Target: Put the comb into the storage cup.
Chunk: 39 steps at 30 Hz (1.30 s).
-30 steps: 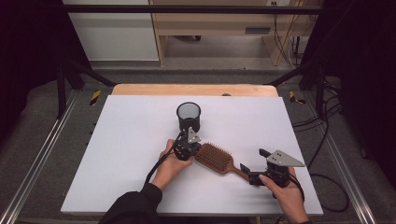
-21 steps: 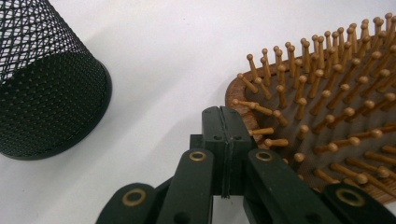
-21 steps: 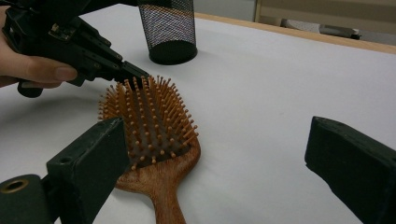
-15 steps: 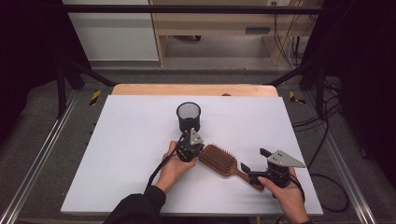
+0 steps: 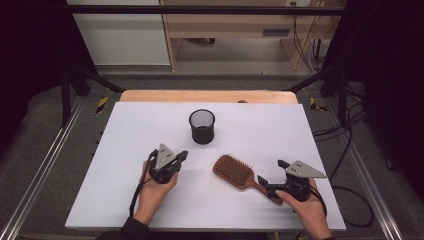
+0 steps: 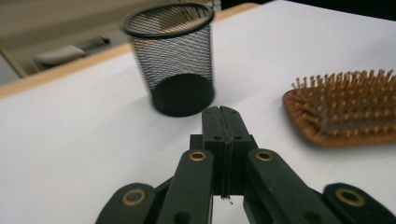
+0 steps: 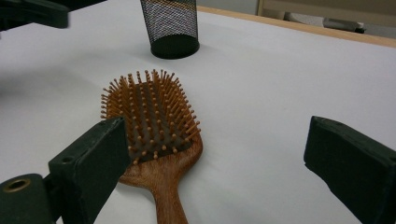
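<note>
A wooden paddle hairbrush (image 5: pixel 234 171) lies bristles up on the white table (image 5: pixel 125 140), its handle pointing toward my right gripper (image 5: pixel 272 171). That gripper is open; in the right gripper view the brush (image 7: pixel 149 116) has its handle between the wide jaws of my right gripper (image 7: pixel 217 140), close to the left one and untouched. My left gripper (image 5: pixel 181 155) rests left of the brush, jaws shut on nothing. In the left gripper view my left gripper (image 6: pixel 223 113) points between the black mesh cup (image 6: pixel 173 60) and the brush head (image 6: pixel 345 116). The cup (image 5: pixel 202 126) stands upright behind the brush.
The table's wooden far edge (image 5: pixel 205 95) lies beyond the cup. Metal rails (image 5: pixel 45 170) run along both sides, and cables (image 5: pixel 345 150) trail off to the right. Bare white surface spreads to the left and to the far right.
My left gripper has pulled back to the left, away from the brush head and the cup. The brush, the cup and my right gripper have stayed where they were.
</note>
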{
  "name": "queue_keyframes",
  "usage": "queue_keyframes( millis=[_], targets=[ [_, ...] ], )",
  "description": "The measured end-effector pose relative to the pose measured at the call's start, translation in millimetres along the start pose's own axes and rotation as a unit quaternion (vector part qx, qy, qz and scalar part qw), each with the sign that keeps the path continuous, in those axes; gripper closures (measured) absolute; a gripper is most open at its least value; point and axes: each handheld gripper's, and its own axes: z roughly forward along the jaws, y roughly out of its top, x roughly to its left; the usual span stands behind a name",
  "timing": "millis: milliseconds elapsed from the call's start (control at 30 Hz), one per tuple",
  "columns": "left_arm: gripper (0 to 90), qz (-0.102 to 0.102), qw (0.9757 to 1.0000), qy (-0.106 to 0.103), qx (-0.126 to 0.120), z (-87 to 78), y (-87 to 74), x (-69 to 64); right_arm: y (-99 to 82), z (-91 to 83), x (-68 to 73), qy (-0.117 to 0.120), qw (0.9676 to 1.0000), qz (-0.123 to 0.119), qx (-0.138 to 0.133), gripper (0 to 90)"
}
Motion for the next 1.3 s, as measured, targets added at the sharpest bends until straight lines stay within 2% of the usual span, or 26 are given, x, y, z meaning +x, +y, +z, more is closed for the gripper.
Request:
queue_keyframes(
  millis=[67,100,133,167,267,300,367,400,433,467,500,533,567,633,700,733,800,833,933,967,1100,1133,1200,1233,1267,1300],
  targets=[
    [90.0,-0.026,0.9994,0.005,-0.023,-19.9,0.7,10.0,1.0,-2.3,-1.8,0.001,1.0,0.007,0.001,6.8],
    [89.7,-0.026,0.9994,0.005,-0.023,-19.9,0.7,10.0,1.0,-2.9,-2.7,0.0,0.9999,0.009,0.004,6.8],
    [88.0,-0.035,0.9988,0.006,-0.033,-26.2,1.9,12.6,0.9,-3.5,-3.5,0.001,0.9999,0.011,0.006,6.9],
    [86.0,-0.033,0.9985,0.016,-0.04,-37.3,1.0,15.0,0.9,-4.0,-3.8,0.002,0.9999,0.011,0.009,7.2],
    [82.1,-0.031,0.9985,0.025,-0.038,-46.3,-4.7,16.0,0.9,-5.4,-3.4,0.005,0.9998,0.01,0.015,8.6],
    [71.3,-0.036,0.9981,0.034,-0.037,-54.1,-10.9,17.5,1.4,-5.8,-3.0,0.015,0.9995,0.006,0.027,10.7],
    [54.9,-0.041,0.9968,0.051,-0.045,-63.6,-17.0,17.9,2.2,-5.7,-2.3,0.021,0.9992,0.006,0.034,10.8],
    [46.5,-0.041,0.9968,0.051,-0.045,-63.6,-17.0,17.9,2.9,-5.9,-1.6,0.023,0.9991,0.004,0.036,10.8],
    [46.5,-0.043,0.9962,0.061,-0.046,-67.9,-19.2,18.2,2.9,-5.9,-1.6,0.023,0.9991,0.004,0.036,10.8],
    [32.0,-0.045,0.9958,0.065,-0.047,-72.4,-20.4,18.9,4.5,-5.8,-0.1,0.021,0.999,-0.003,0.039,10.4],
    [32.0,-0.046,0.9952,0.069,-0.051,-77.1,-21.0,20.2,4.5,-5.8,-0.1,0.021,0.999,-0.003,0.039,10.4],
    [27.5,-0.052,0.9939,0.078,-0.057,-81.2,-21.3,21.4,5.1,-5.7,0.4,0.021,0.999,-0.005,0.04,9.7],
    [15.0,-0.059,0.9926,0.086,-0.062,-85.3,-21.7,22.7,5.5,-5.0,0.5,0.021,0.9989,-0.003,0.041,8.4],
    [12.2,-0.062,0.9916,0.091,-0.069,-93.1,-23.8,25.5,5.7,-4.7,0.5,0.023,0.9986,-0.005,0.048,8.8],
    [7.7,-0.068,0.9901,0.097,-0.075,-99.5,-26.5,29.2,6.1,-3.8,0.3,0.02,0.9974,-0.019,0.067,8.9],
    [7.7,-0.072,0.9895,0.1,-0.075,-101.7,-28.1,31.3,6.1,-3.8,0.3,0.02,0.9974,-0.019,0.067,8.9],
    [6.1,-0.083,0.9882,0.103,-0.078,-105.0,-32.1,36.1,7.1,-4.8,0.2,0.019,0.9969,-0.022,0.073,9.0],
    [5.5,-0.098,0.9868,0.104,-0.076,-105.3,-34.9,40.4,8.6,-5.9,0.9,0.022,0.9967,-0.021,0.075,9.0],
    [4.9,-0.109,0.9854,0.106,-0.077,-104.5,-36.8,42.4,10.1,-5.3,1.4,0.022,0.9961,-0.025,0.081,9.0],
    [4.2,-0.106,0.9857,0.108,-0.074,-104.7,-37.2,43.0,12.4,-3.7,2.4,0.023,0.9941,-0.035,0.1,9.5],
    [3.9,-0.107,0.9849,0.112,-0.078,-106.6,-38.1,44.6,17.3,0.6,5.1,0.027,0.9886,-0.061,0.135,9.9],
    [3.7,-0.107,0.9849,0.112,-0.078,-106.6,-38.1,44.6,17.3,0.6,5.1,0.027,0.9886,-0.061,0.135,9.9],
    [3.6,-0.108,0.9844,0.114,-0.079,-107.1,-38.4,45.5,19.6,3.3,6.2,0.033,0.9857,-0.068,0.151,9.9],
    [3.5,-0.109,0.9844,0.114,-0.078,-106.9,-38.7,45.7,21.6,6.0,7.7,0.036,0.9817,-0.077,0.17,10.0],
    [3.5,-0.108,0.9844,0.116,-0.077,-106.8,-39.0,45.8,21.6,6.0,7.7,0.036,0.9817,-0.077,0.17,10.0],
    [3.5,-0.107,0.9844,0.116,-0.077,-106.6,-39.2,45.9,22.1,7.7,8.4,0.036,0.9798,-0.082,0.179,10.1]
  ],
)
